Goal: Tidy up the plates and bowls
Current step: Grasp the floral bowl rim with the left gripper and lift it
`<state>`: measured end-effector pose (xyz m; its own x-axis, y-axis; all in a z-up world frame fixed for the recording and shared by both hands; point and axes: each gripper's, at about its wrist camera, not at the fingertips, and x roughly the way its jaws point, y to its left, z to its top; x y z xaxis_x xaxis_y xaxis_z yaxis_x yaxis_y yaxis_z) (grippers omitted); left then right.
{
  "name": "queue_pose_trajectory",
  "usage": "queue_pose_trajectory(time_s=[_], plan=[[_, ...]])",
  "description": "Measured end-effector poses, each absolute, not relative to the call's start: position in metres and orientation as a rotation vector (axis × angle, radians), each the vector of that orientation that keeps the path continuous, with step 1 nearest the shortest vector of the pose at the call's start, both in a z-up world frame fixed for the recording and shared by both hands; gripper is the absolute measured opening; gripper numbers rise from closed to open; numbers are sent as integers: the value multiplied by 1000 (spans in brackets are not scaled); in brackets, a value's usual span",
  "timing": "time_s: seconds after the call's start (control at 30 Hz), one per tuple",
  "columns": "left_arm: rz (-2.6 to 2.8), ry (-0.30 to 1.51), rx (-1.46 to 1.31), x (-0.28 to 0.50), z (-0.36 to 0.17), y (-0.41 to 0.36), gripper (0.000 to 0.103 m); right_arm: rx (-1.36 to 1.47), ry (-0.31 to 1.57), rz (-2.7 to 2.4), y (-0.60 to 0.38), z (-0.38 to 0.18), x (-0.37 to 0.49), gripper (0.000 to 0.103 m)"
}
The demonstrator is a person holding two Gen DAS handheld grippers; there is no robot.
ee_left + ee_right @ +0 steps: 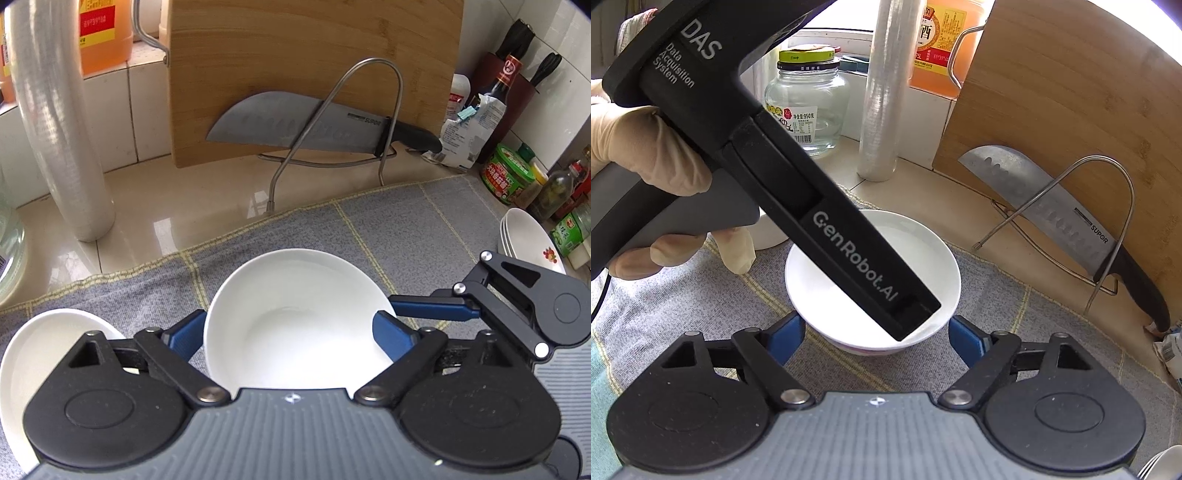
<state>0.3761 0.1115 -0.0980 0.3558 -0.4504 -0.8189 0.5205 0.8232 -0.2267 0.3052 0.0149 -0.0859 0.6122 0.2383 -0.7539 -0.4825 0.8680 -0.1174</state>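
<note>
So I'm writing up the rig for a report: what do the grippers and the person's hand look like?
Both grippers, left and right, have blue finger pads on black linkages and a ribbed grey body. The left one's black handle reads DAS and GenRobot.AI. The hand wears a thin beige glove.

Left tongs [288, 334] straddle a white bowl [295, 317] (pads touching its rim).

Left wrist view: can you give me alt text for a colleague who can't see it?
The left tongs bracket a white bowl on a grey checked mat, blue pads at its sides. A second white bowl lies left, stacked bowls far right; behind, a knife rests against a bamboo cutting board.
</note>
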Motion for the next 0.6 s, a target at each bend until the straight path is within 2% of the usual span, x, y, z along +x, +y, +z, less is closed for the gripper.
queue_pose_trajectory(time_s=[0.1,0.6], plan=[[-638,1027,81,375,-96,111,89,-335,811,421,16,-87,304,88],[-650,1022,82,375,-95,112,88,-333,815,418,15,-85,301,88]])
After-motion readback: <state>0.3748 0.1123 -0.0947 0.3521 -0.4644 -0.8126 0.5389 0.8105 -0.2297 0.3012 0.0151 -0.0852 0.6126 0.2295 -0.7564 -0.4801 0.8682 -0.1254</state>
